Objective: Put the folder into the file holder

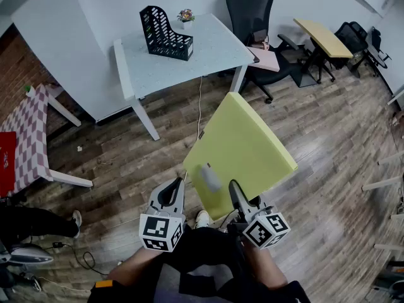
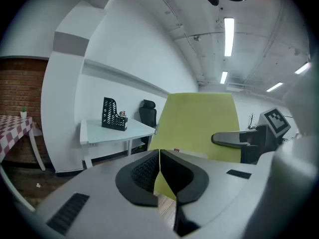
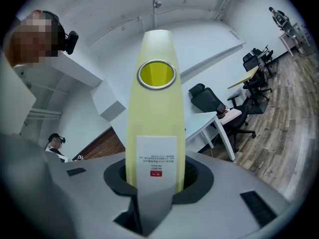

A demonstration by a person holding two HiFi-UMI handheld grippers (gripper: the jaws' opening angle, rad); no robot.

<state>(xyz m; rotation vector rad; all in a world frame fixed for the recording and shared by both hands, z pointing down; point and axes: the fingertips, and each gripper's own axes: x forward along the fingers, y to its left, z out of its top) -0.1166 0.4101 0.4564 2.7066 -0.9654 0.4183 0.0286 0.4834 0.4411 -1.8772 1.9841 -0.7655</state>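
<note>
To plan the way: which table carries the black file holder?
The white table ahead, with a small plant beside the file holder; the checkered table and the yellow table carry none.

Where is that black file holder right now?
Head view, upper left: the file holder stands on the white table, next to a small potted plant, well beyond the yellow folder.
</note>
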